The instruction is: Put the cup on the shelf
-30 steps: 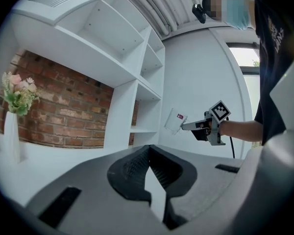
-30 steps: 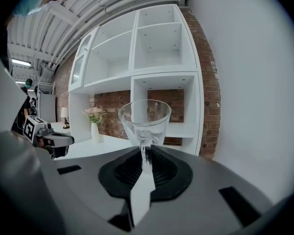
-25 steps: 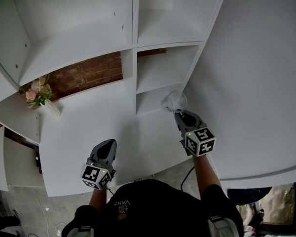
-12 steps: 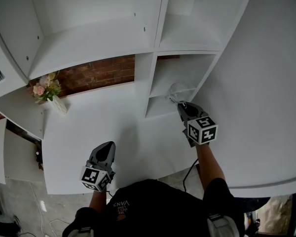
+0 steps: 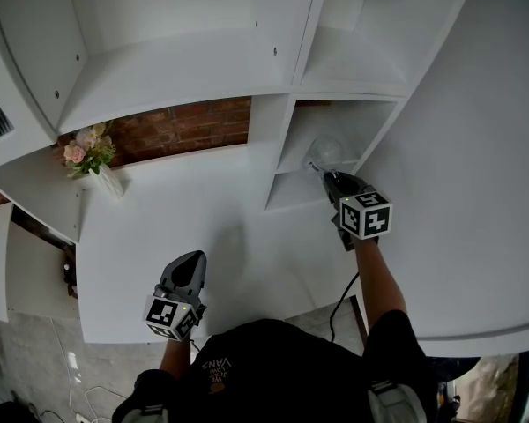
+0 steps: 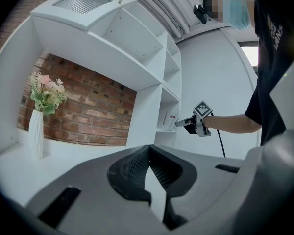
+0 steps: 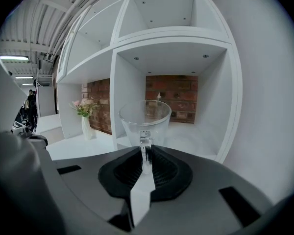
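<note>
- The cup (image 5: 324,152) is at the mouth of the lowest right-hand compartment (image 5: 335,117) of the white shelf unit (image 5: 282,60), by the front edge of its floor board. Whether it touches that board cannot be made out.
- A white vase of pink flowers (image 5: 95,161) stands at the back left corner of the white desktop (image 5: 185,210), against a red brick wall (image 5: 185,126).
- The left gripper (image 5: 192,261) hovers over the desktop's front edge with its tongs together and nothing between them.
- Grey floor (image 5: 26,368) shows beyond the desktop's left edge.
- The shelf unit rises from the desktop's right end, beside a plain white wall (image 5: 476,166).
- The cup is clear glass, upright, widening to its rim, with its handle towards the right gripper (image 5: 335,181), whose tongs are clamped on that handle.
</note>
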`<move>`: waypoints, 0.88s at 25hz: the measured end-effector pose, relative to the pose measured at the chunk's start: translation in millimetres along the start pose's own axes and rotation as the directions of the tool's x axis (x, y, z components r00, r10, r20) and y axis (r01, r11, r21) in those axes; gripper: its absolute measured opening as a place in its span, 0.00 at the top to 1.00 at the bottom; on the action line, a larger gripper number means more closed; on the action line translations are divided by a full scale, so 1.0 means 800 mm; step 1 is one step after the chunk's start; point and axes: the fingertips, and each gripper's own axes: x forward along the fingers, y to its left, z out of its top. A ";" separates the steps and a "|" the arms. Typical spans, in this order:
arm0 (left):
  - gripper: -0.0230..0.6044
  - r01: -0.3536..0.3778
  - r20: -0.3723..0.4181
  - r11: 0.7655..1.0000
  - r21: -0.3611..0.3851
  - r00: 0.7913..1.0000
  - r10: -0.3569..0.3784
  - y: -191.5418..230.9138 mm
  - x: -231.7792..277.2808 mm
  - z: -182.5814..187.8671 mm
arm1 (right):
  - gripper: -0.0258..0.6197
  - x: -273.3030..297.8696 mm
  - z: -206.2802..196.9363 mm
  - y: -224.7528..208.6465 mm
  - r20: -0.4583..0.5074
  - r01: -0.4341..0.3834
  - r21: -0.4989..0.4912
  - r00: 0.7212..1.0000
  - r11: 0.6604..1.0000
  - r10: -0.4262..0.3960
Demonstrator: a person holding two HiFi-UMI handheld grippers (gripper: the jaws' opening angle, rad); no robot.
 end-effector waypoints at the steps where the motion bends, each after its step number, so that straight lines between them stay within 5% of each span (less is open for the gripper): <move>1: 0.95 0.002 -0.001 1.000 -0.002 1.000 -0.002 0.000 0.001 -0.001 | 0.92 0.002 0.001 -0.002 -0.007 0.000 -0.002 1.000 1.000 0.000; 22: 0.95 0.051 0.027 0.999 -0.015 0.998 -0.051 -0.015 0.022 0.001 | 0.91 0.033 0.025 -0.024 -0.165 -0.037 -0.020 0.986 0.999 0.033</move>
